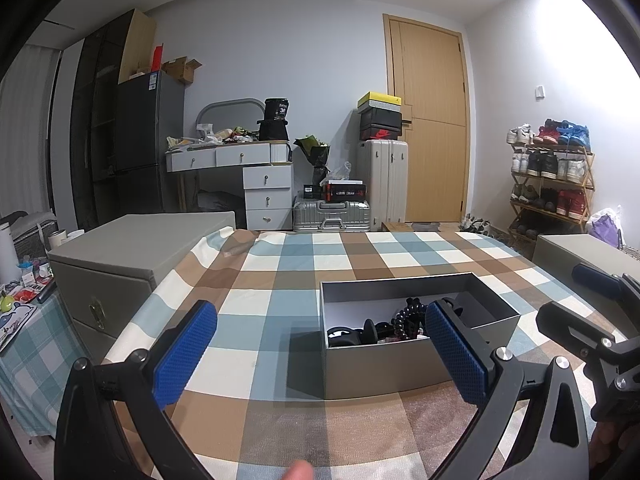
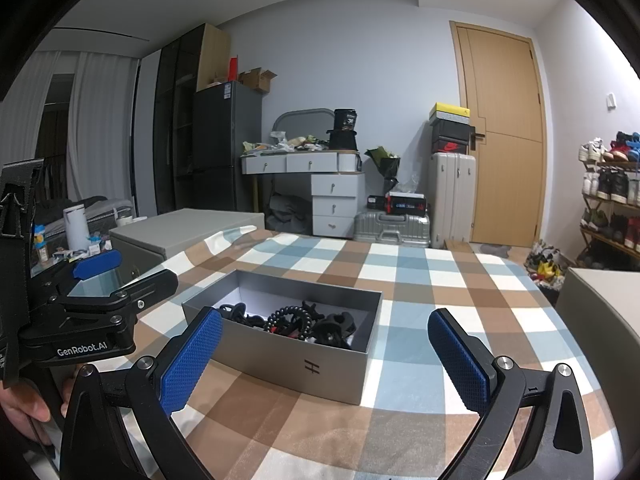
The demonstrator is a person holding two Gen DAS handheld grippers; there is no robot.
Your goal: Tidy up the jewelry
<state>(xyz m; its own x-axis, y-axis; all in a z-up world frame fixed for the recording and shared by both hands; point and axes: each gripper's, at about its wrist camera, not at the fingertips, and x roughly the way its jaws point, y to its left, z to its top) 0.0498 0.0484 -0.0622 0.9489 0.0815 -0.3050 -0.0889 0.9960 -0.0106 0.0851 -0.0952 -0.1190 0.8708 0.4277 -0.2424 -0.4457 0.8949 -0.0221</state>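
Both grippers (image 1: 320,356) (image 2: 326,354) gape wide; jewelry box (image 2: 296,360) sits just beyond.

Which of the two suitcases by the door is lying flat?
The silver suitcase, lying flat on the floor with boxes stacked on top. The white suitcase right of it stands upright beside the door.

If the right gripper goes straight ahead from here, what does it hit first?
Probably the near wall of the grey box: it sits centred ahead of the open right gripper, low on the checked cloth. If the gripper passes higher, the dark jewelry inside comes first.
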